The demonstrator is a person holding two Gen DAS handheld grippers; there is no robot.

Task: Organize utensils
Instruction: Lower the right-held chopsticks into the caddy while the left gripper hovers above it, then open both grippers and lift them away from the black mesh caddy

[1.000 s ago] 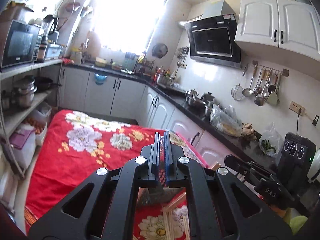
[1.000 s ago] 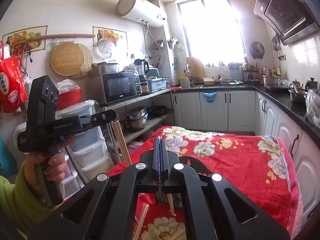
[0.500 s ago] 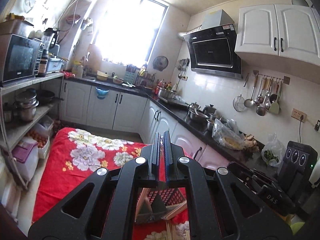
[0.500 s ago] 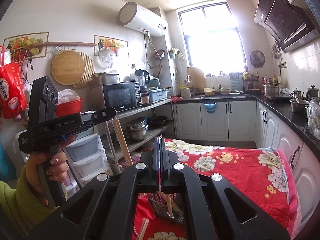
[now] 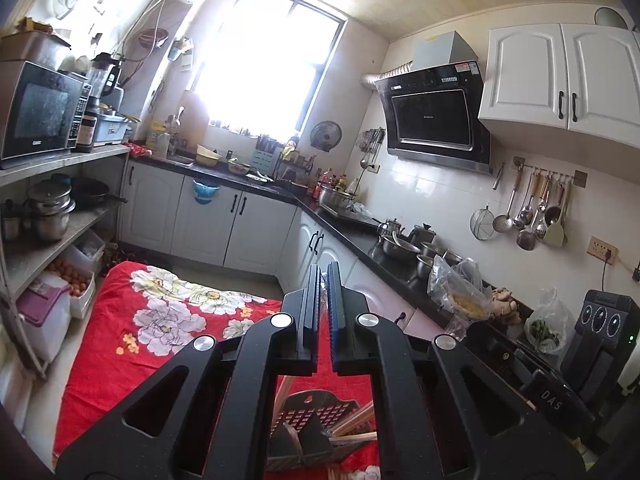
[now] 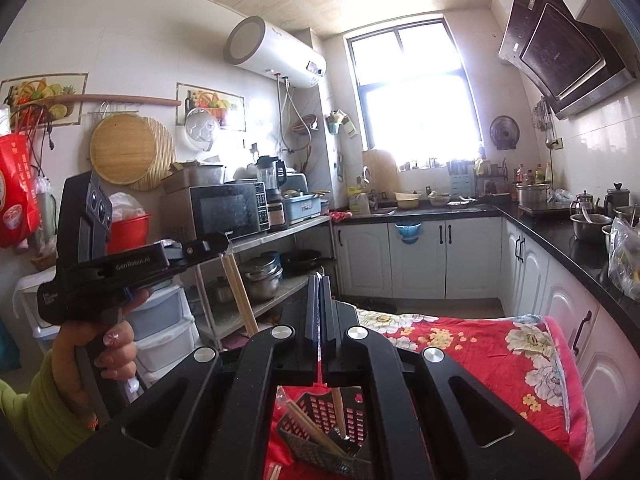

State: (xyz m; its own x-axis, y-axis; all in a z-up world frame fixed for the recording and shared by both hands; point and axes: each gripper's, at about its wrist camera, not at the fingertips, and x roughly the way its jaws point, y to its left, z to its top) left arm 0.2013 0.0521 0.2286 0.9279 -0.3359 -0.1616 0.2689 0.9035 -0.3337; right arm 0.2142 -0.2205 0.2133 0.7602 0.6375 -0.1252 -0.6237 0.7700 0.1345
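While both grippers clamp chopsticks [image 6: 239,296], left gripper [image 6: 224,245], right gripper [image 6: 320,280], sticks hang near-upright, tips down.

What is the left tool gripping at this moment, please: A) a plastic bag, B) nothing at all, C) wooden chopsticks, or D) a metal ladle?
C: in the right wrist view, wooden chopsticks hang down from the shut tip of the left tool.

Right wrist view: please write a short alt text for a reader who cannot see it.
The right gripper, shut on a thin chopstick, hangs over a black slotted basket on a red floral cloth. At left, a hand holds the left gripper, which grips wooden chopsticks.
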